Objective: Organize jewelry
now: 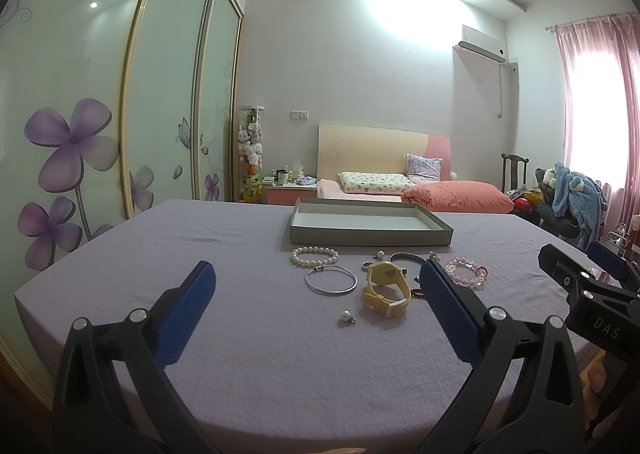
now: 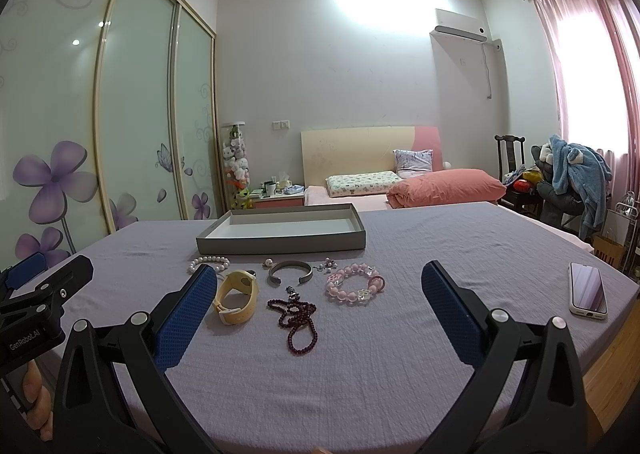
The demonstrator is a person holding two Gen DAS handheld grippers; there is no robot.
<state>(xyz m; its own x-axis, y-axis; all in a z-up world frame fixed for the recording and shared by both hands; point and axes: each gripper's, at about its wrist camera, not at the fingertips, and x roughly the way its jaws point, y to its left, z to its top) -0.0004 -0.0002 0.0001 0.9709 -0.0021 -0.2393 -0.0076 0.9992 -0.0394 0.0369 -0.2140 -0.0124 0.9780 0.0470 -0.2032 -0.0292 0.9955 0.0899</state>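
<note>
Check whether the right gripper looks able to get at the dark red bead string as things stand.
Probably yes. The right gripper is open and empty, and the dark red bead string lies on the cloth between its fingers, nothing over it. The yellow watch and pink bracelet sit apart from it.

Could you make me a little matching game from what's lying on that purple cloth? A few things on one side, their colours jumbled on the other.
Things:
1. watch
2. long bead string
3. open cuff bangle
4. phone

Colours:
A. dark red
B. yellow
C. white case, dark screen
D. dull grey metal

Pairs: 1-B, 2-A, 3-D, 4-C
</note>
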